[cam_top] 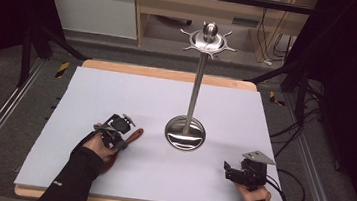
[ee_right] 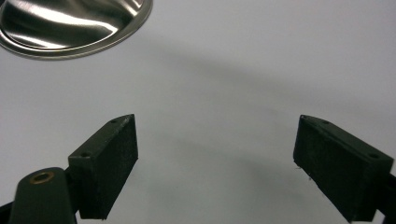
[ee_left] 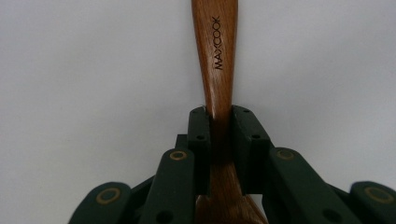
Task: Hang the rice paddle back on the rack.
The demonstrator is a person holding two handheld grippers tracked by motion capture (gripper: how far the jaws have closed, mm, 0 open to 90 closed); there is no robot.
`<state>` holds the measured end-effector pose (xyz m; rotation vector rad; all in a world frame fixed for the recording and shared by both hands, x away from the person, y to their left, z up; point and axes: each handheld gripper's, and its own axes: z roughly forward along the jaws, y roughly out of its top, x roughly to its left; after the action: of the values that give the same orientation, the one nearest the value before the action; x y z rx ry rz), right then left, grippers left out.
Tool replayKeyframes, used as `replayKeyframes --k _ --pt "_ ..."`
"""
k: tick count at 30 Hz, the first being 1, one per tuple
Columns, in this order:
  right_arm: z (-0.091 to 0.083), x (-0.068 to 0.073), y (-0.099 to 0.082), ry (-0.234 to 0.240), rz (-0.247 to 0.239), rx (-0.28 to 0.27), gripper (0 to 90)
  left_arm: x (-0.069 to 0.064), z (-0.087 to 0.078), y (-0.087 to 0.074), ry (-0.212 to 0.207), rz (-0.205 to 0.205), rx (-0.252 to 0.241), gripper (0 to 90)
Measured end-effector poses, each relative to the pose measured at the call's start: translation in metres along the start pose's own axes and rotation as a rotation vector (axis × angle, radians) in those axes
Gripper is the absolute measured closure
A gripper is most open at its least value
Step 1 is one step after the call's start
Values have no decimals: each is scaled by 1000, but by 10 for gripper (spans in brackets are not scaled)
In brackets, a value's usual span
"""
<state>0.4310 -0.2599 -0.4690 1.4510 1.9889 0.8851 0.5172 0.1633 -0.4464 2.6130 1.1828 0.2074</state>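
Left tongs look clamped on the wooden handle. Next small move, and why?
Probably lift the left tongs straight up a little. Their pads are shut on the wooden handle, which lies low on the white table. The handle must clear the surface before going toward the metal stand. The right tongs are open.

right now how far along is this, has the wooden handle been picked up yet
Done: the left gripper has shut on the wooden handle, which still lies low on the white mat. In hand: that grip. Left: lifting it, probably toward the hooks of the metal stand. The right gripper waits open, nothing between its jaws.
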Motion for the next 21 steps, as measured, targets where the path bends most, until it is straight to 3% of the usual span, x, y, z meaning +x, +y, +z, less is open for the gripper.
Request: replayKeyframes --k 6,9,13,21 --pt "0 0 0 2 1 0 139 2 0 1 -17 -9 6 778" --pt "0 0 0 -2 1 2 138 2 0 4 -24 6 28 779" --pt "0 0 0 -1 1 2 138 0 1 7 -6 28 42 781" --pt "0 0 0 0 2 2 138 -1 0 7 -3 34 40 781"
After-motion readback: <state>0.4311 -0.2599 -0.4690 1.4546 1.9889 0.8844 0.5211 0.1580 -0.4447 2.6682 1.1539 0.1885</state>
